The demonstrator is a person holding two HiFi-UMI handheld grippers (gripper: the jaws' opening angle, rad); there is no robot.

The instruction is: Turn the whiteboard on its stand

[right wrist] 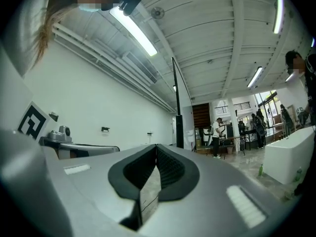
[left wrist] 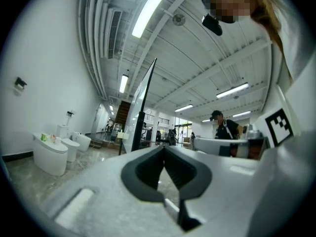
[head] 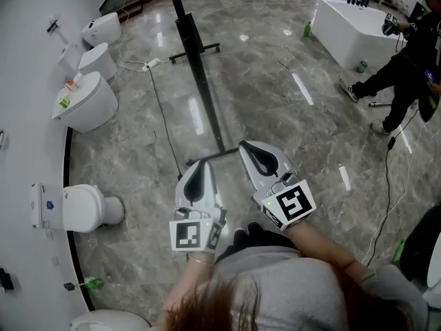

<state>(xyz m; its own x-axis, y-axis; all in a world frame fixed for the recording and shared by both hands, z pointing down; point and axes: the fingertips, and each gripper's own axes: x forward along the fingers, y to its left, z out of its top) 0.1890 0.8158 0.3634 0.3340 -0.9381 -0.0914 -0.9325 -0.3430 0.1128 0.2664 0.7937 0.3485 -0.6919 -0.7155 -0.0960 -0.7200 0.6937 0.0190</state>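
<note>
Polished grey marble floor (head: 275, 109), white toilets (head: 88, 103) along left wall (head: 27, 61), bathtub (head: 348, 27) far right, whiteboard (head: 210, 109) edge-on on its stand (head: 195, 50) just ahead, left tongs (head: 200, 164) and right tongs (head: 247, 147) both closed, empty.

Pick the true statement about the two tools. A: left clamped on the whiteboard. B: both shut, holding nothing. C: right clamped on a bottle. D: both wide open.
B: in their own views, the left tool and the right tool show jaws closed together with nothing between.
</note>
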